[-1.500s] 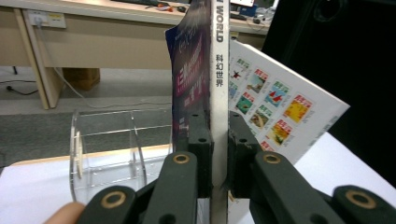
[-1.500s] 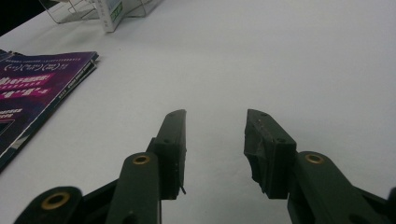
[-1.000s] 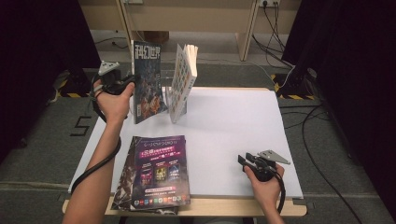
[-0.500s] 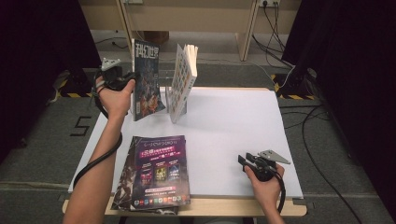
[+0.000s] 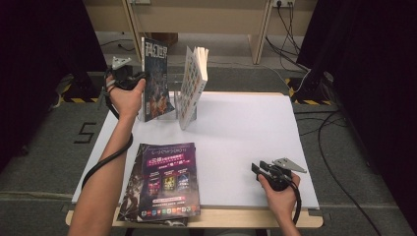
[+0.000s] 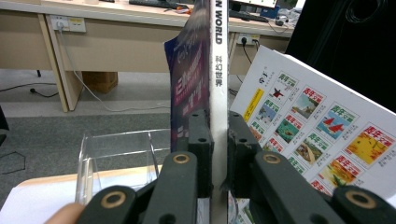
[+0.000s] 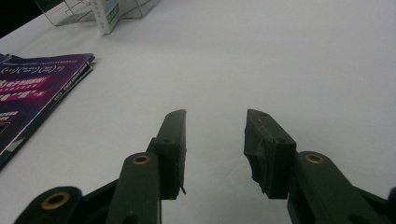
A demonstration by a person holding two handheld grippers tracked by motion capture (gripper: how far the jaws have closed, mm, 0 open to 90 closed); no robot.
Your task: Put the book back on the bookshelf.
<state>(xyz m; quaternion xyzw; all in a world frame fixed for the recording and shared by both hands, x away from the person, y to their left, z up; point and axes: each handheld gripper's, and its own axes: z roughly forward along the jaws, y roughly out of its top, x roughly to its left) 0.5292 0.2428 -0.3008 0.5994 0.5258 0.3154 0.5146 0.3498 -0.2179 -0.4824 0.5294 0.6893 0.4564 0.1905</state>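
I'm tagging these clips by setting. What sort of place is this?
Probably an office or lab set up for recording: a white table on grey carpet, wooden desks with wall sockets and cables behind, black curtains at the sides.

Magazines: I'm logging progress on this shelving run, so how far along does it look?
Done: one white-covered magazine already leans in the clear rack. In hand: the left gripper is shut on the spine of a dark magazine, held upright at the rack. Left: a stack of magazines lies flat at the table's near edge. The right gripper rests open.
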